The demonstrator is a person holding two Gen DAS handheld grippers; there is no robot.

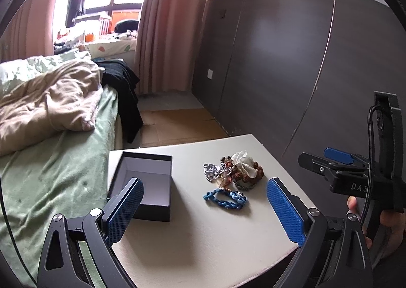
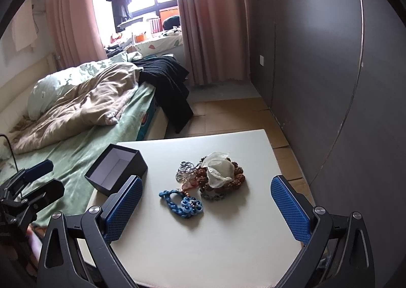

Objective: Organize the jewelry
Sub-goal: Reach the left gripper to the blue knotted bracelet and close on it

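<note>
A small white table carries an open dark box with a pale lining, empty, at its left. To the right lies a pile of jewelry: a blue braided bracelet, a silver piece, brown bead bracelets and a sheer white pouch. My left gripper is open above the table's front, empty. My right gripper is open too, empty, in front of the pile. Each gripper shows in the other's view: the right gripper, the left gripper.
A bed with a green sheet and a beige quilt borders the table's left. A dark wardrobe wall runs along the right. Black clothing hangs off the bed's far corner. Floor lies beyond the table.
</note>
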